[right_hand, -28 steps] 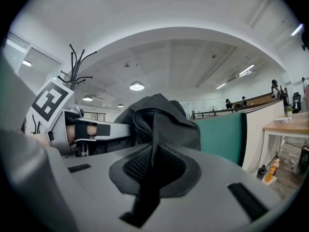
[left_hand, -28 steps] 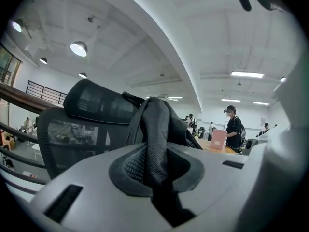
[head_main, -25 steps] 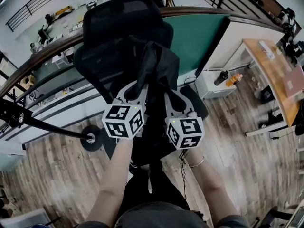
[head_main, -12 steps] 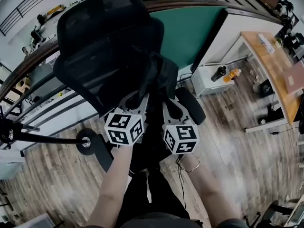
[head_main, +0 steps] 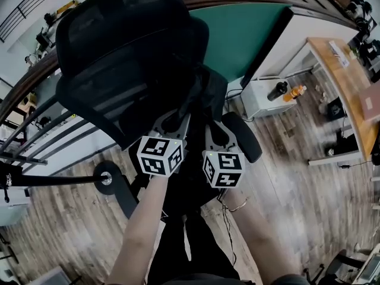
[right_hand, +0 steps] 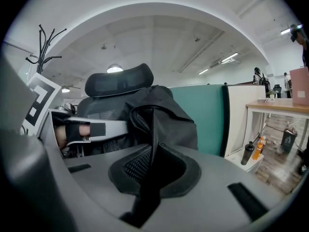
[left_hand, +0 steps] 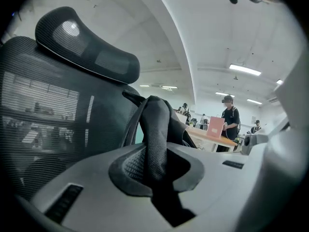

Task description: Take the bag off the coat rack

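Your left gripper [head_main: 173,122]: jaws narrow, pinched on a black mesh strap [left_hand: 155,139] of the bag [head_main: 205,91]. Your right gripper [head_main: 215,132]: also narrow, clamped on the other strap [right_hand: 150,144]. The bag hangs bunched from both grippers, close in front of the black office chair [head_main: 113,46] backrest. The coat rack [right_hand: 46,45] stands well apart beyond the chair, and the bag is off it.
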Tool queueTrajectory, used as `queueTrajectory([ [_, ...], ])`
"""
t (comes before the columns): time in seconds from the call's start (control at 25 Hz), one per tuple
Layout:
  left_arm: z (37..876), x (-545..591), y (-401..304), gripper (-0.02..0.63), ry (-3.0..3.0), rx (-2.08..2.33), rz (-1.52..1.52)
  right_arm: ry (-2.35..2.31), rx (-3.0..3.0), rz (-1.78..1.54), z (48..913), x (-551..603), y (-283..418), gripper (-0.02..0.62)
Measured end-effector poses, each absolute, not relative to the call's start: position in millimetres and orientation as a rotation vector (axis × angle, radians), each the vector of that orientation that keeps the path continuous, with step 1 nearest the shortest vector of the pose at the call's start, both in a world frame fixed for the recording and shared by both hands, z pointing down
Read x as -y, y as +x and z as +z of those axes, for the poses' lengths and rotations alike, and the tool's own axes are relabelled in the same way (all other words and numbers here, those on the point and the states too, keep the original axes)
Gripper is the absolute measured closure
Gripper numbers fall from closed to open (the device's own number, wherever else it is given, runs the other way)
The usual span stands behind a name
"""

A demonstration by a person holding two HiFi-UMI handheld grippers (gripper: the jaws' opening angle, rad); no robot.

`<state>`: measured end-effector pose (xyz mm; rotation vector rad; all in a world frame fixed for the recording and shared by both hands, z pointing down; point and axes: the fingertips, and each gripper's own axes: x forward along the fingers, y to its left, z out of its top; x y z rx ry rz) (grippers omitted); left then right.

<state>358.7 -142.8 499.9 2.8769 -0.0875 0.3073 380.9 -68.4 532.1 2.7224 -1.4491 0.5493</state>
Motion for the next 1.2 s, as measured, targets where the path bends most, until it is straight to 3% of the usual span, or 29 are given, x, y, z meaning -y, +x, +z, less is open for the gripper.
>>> queueTrajectory([
  [0.4, 572, 157, 366, 0.541, 2.835, 0.096, 0.479, 2.659, 1.414, 0.764, 601, 80, 386, 0.565],
  [0.84, 594, 181, 354, 0.520, 2.846, 0.171, 0.540, 2.597, 1.465, 0.773, 618, 102, 377, 0.558],
  [1.08, 604, 187, 342, 0.504, 2.850, 0.209, 0.650, 2.554, 1.494, 0.826, 627, 111, 367, 0.532],
  [1.2, 609, 190, 333, 0.491, 2.835, 0.236, 0.690, 2.535, 1.530, 0.848, 626, 120, 361, 0.487],
])
